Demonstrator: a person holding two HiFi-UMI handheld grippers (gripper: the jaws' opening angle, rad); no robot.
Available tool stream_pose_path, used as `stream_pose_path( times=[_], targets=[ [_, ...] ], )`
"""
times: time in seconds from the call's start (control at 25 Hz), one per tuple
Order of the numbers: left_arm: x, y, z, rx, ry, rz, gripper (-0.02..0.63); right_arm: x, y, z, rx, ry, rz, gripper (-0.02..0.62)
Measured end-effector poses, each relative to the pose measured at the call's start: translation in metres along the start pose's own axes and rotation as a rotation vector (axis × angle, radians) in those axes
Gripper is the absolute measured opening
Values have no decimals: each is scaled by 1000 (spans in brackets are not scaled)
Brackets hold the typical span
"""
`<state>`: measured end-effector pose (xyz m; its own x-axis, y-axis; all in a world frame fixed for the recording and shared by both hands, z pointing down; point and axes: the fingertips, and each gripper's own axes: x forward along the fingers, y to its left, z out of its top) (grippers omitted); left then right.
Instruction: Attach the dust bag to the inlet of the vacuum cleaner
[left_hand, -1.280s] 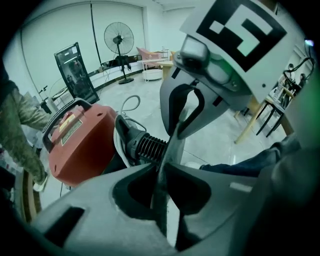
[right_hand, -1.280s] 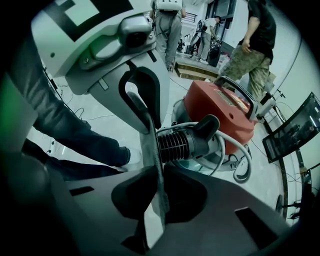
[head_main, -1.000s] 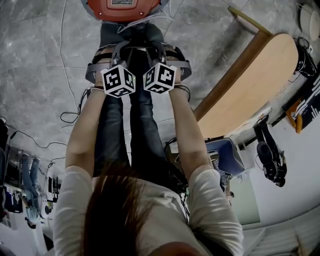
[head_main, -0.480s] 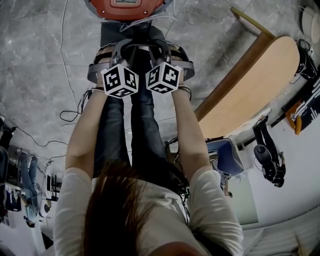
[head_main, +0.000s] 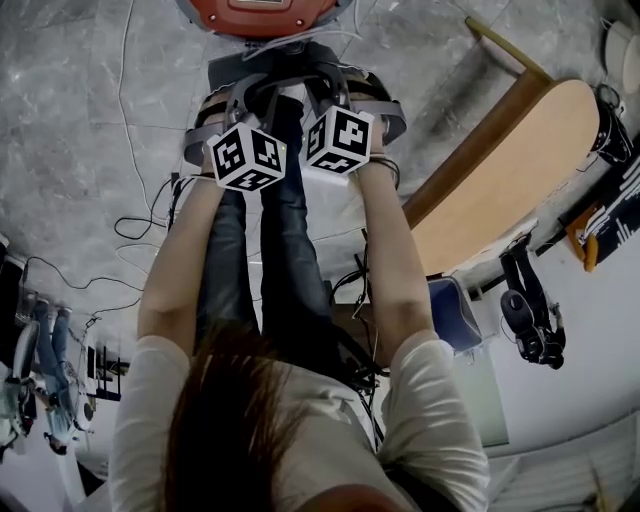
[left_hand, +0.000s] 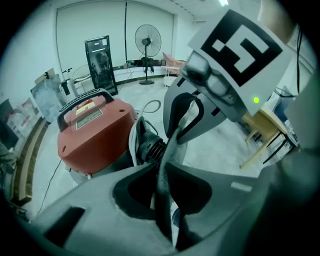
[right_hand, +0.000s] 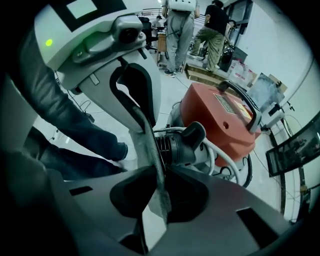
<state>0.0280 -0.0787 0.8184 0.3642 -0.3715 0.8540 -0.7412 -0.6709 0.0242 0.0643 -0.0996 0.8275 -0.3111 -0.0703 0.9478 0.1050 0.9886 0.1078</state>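
Note:
The red vacuum cleaner (head_main: 262, 12) stands on the floor just beyond both grippers. Its black ribbed inlet (left_hand: 150, 146) (right_hand: 176, 145) faces the grey dust bag collar (left_hand: 167, 150) (right_hand: 150, 150), which stands on edge close in front of it. My left gripper (left_hand: 161, 167) pinches one edge of the collar and my right gripper (right_hand: 159, 172) the other. Both pairs of jaws have just been opening a little, with the bag still pressed between the pads. In the head view the marker cubes (head_main: 246, 156) (head_main: 340, 138) sit side by side; the bag is mostly hidden under them.
A wooden table (head_main: 500, 170) stands to the right, with a blue seat (head_main: 455, 310) below it. Cables (head_main: 140, 225) trail over the grey floor at left. The person's legs (head_main: 270, 250) are under the arms. A fan (left_hand: 148, 37) and standing people (right_hand: 180, 30) are far off.
Both marker cubes have rolled slightly, the right one more. The hands sit a little closer to the vacuum in the head view. The bag stays pinched between both pairs of jaws.

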Motion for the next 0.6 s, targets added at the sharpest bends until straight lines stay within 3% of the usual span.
stream_pose_path(
  times=[0.12, 0.28, 0.36, 0.48, 0.6],
  targets=[
    [3, 3, 5, 62, 0, -35, 67, -1, 1, -3, 135, -10, -33, 57],
    [8, 10, 23, 263, -10, -114, 86, -4, 2, -8, 356, -31, -65, 63],
    [8, 12, 28, 299, -20, -135, 86, -4, 0, -9, 407, -35, -73, 66],
    [7, 12, 24, 184, -32, -114, 86, -3, -4, -8, 424, -28, -63, 72],
    [4, 13, 17, 10, -49, -47, 83, -1, -12, -3, 334, -12, -31, 80]
  ],
)
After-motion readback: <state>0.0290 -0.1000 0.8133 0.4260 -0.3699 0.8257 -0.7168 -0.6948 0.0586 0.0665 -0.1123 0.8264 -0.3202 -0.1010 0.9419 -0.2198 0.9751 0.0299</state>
